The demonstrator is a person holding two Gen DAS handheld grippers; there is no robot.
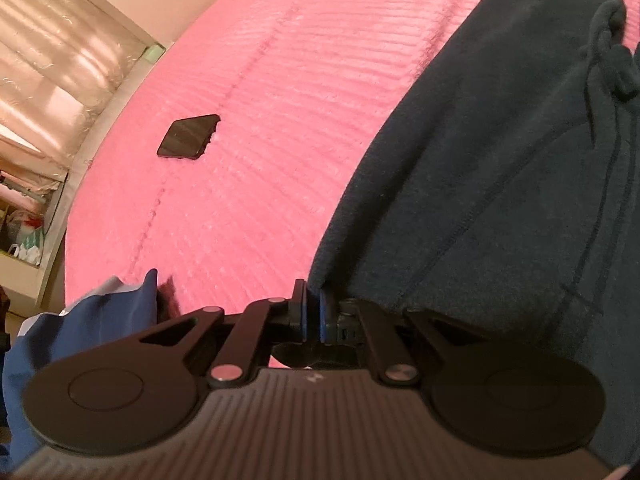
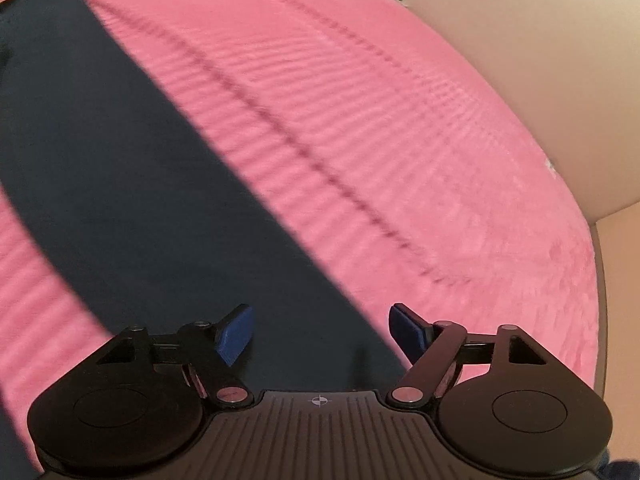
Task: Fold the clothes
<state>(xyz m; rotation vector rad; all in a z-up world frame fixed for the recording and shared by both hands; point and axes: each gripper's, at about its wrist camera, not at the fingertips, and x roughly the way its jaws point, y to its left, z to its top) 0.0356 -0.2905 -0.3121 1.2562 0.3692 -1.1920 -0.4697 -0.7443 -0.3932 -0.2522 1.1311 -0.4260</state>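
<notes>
Pinching down at the near edge of the garment [image 1: 500,168], the left gripper [image 1: 311,312] has its blue pads pressed almost together. Whether a thin fold of cloth is caught between them cannot be told; the dark hem sits right at the pad tips, touching or just behind them. The right gripper [image 2: 322,334] stands with its jaws well apart, its blue pads [image 2: 236,334] on either side of a strip of the same dark cloth and not pressing on it. No earlier view is given to compare.

Beyond the left gripper, the garment is a dark navy fleece piece lying spread on the bed [image 1: 280,100], running from the gripper up to the top right of that view. Seams cross it, and a knotted drawstring [image 1: 608,48] lies near its far end. In the right wrist view the garment [image 2: 120,160] shows as a long dark band going from the gripper up to the top left corner, blurred.

The bed is covered in a pink ribbed blanket with a stitched line running along it. A small flat black square [image 1: 188,137] lies on the blanket, well apart from the garment. A piece of blue and white cloth [image 1: 80,328] sits at the bed's near left edge, beside the left gripper. A beige wall [image 2: 540,60] runs along the bed's right side.
</notes>
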